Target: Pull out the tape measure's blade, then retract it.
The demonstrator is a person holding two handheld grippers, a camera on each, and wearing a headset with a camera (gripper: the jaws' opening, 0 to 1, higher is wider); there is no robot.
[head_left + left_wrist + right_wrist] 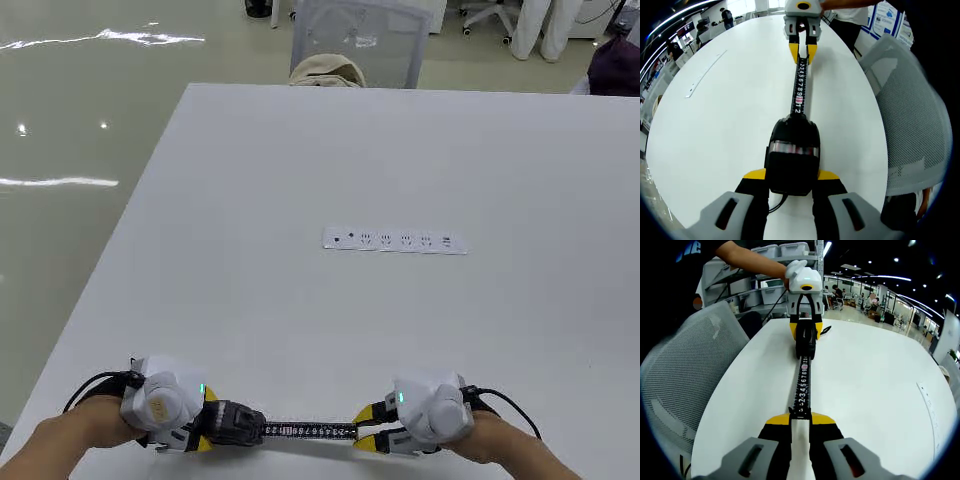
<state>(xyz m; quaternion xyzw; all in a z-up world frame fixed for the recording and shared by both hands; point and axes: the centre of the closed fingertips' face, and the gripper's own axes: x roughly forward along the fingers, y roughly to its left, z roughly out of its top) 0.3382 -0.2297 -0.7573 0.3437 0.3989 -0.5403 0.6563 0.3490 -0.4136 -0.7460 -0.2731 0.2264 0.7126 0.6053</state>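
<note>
White workbench (400, 150) carries a power strip (394, 241) at mid-table, well apart from the work at the near edge. The left gripper (207, 420) is clamped on the black tape measure case (236, 424), which sits between its jaws. The blade (308, 431) runs straight from the case to the right gripper (363, 428), whose jaws are pinched on the blade's end. Both grippers face each other, low over the surface. The left hand (95, 420) and right hand (490, 435) grasp them from the outer sides.

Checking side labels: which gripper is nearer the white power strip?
Right. The right gripper is at the near edge, almost directly before the power strip; the left gripper is farther off to the left.
</note>
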